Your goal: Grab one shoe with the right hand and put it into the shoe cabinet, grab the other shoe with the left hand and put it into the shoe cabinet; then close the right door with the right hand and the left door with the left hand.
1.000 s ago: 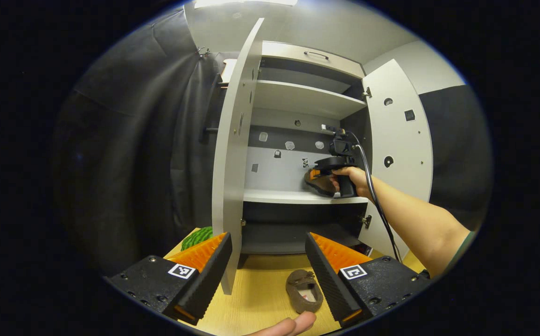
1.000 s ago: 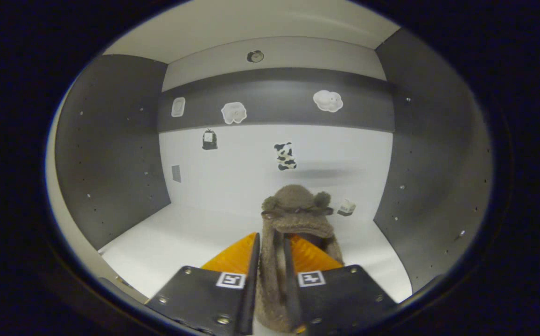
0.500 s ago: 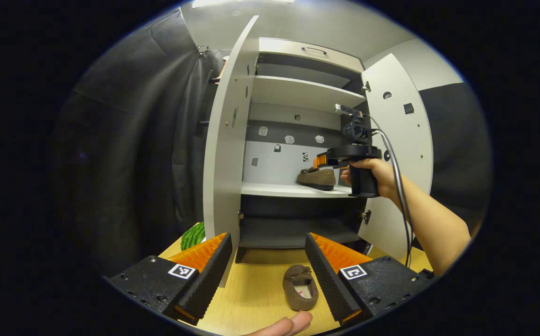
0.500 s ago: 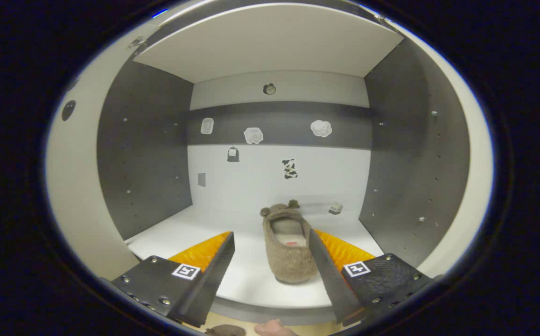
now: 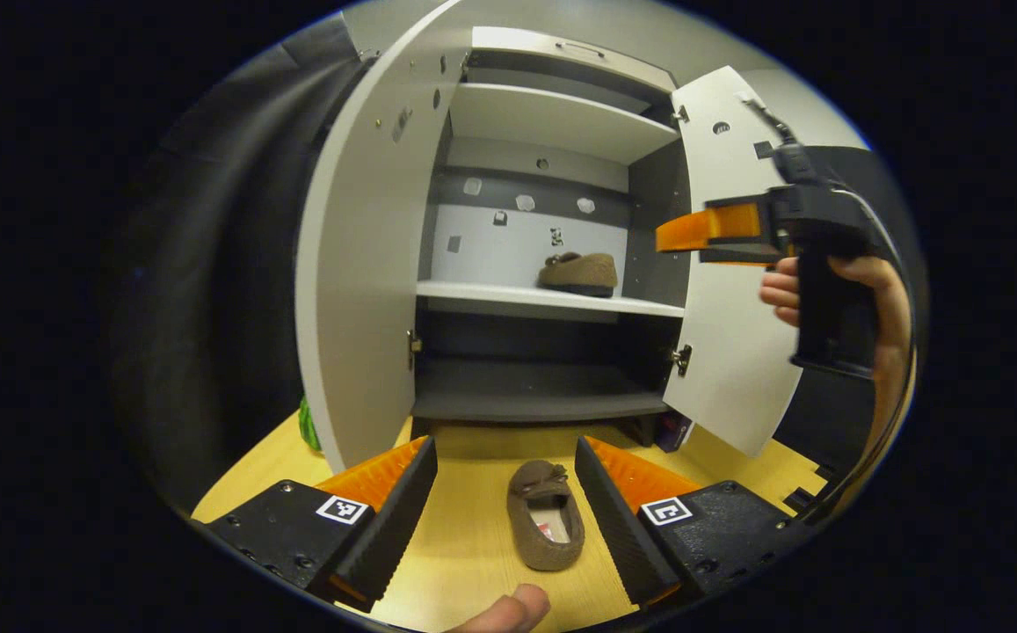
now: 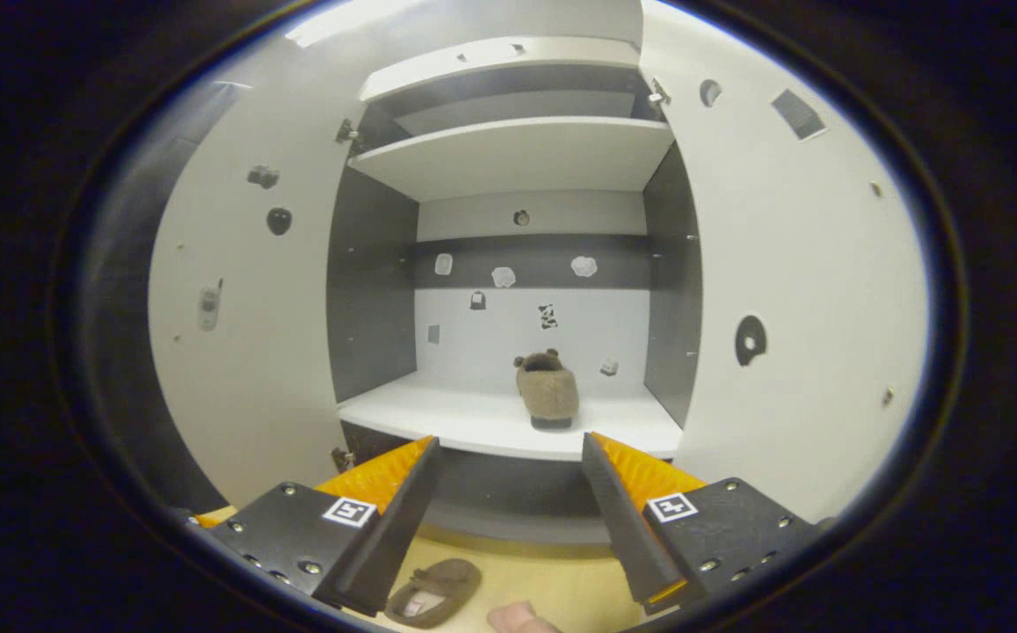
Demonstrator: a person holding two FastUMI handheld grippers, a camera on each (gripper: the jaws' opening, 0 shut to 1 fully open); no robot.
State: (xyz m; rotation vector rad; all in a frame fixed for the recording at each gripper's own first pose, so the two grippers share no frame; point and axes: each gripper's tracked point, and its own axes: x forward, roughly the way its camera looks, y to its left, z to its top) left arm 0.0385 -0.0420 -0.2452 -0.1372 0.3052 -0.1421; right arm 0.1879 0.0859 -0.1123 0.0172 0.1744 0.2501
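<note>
One brown fuzzy shoe point(image 5: 577, 272) point(image 6: 547, 391) lies on the white middle shelf point(image 6: 473, 413) of the shoe cabinet, toward its right side. The other brown shoe point(image 5: 545, 514) point(image 6: 433, 592) lies on the wooden surface in front of the cabinet. My left gripper point(image 5: 504, 448) is open, hovering over that shoe, which shows between its fingers. My right gripper point(image 6: 510, 444) is open and empty, outside the cabinet and facing the shelf; in the left gripper view the right gripper point(image 5: 675, 236) is held by a hand before the right door point(image 5: 728, 352). Both the right door and the left door point(image 5: 359, 264) stand open.
A green striped round object point(image 5: 304, 424) sits by the foot of the left door. A small dark box point(image 5: 673, 431) stands under the right door. The cabinet's upper shelf point(image 5: 552, 119) and dark bottom shelf point(image 5: 534, 400) hold nothing. A thumb point(image 5: 508, 611) shows at the bottom edge.
My right gripper opened, left the shoe on the middle shelf and pulled back out of the cabinet. My left gripper moved in over the shoe on the wood.
</note>
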